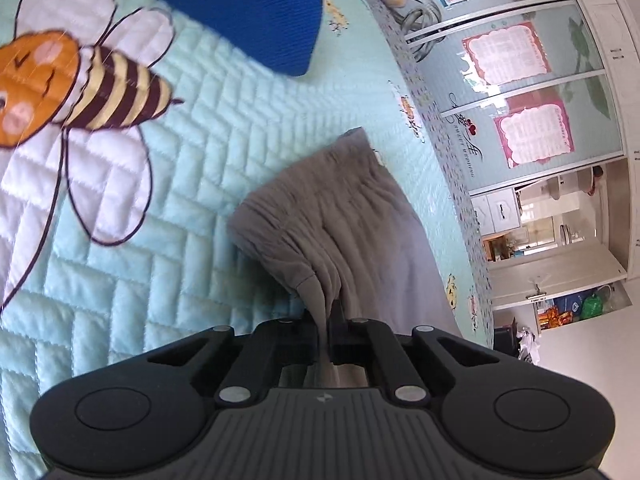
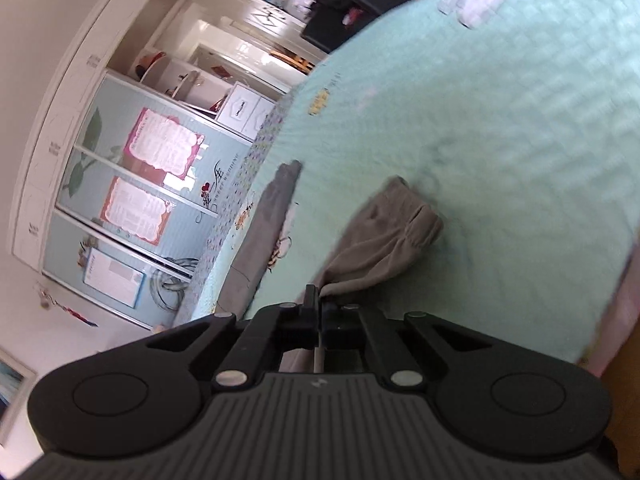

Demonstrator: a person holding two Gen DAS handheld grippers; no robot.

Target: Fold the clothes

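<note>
Between each tool's [image 1: 327, 316] jaws, grey garment [image 1: 344, 216] is pinched.

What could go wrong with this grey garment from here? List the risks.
1. The left gripper pinches only a bunched edge of the grey garment; a pull may slip it free.
2. The right gripper holds a thin corner of the same cloth, so uneven lifting may skew the fold.
3. The garment lies near the edge of the quilted bedspread and could slide off.
</note>
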